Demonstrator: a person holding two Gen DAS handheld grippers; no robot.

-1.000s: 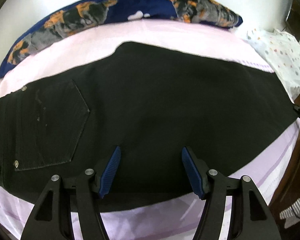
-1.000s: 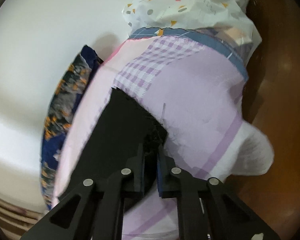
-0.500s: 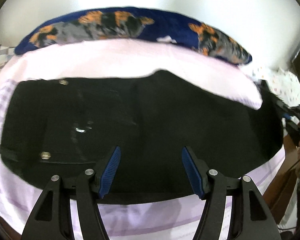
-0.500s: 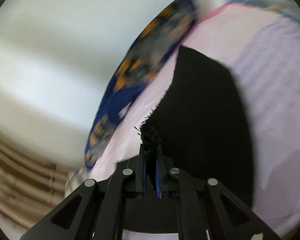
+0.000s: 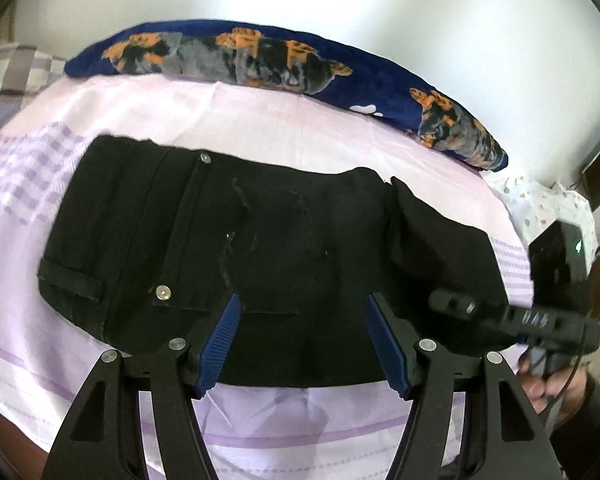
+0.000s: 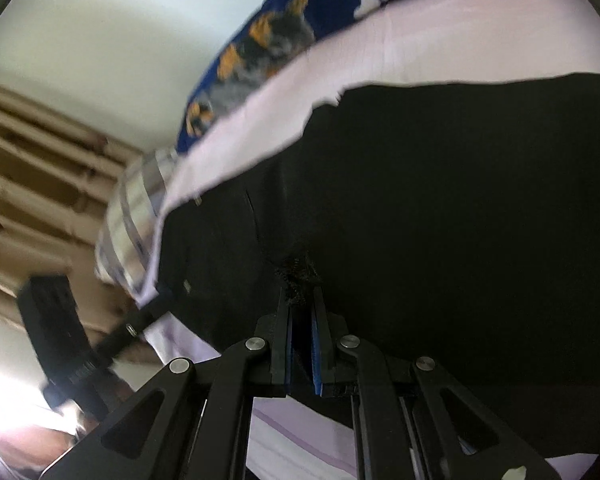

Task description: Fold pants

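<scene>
Black pants [image 5: 260,248] lie across a pale lilac bed sheet [image 5: 260,120], waistband and back pocket at the left. The leg end is folded over the seat at the right. My left gripper [image 5: 302,340] is open, hovering over the near edge of the pants, holding nothing. My right gripper [image 6: 302,304] is shut on the frayed hem of the pants leg [image 6: 296,276] and holds it over the upper part of the pants [image 6: 460,220]. The right gripper also shows in the left wrist view [image 5: 452,302] at the right, over the fold.
A navy pillow with orange and grey animal print [image 5: 284,64] lies along the far edge against the white wall. A white dotted cloth [image 5: 540,208] sits at the far right. A checked pillow [image 6: 132,208] and wooden slats [image 6: 40,168] show left in the right wrist view.
My right gripper has carried the leg hem from the far right end across toward the waistband, folding the leg over. My left gripper has stayed open while its view shifted left.
</scene>
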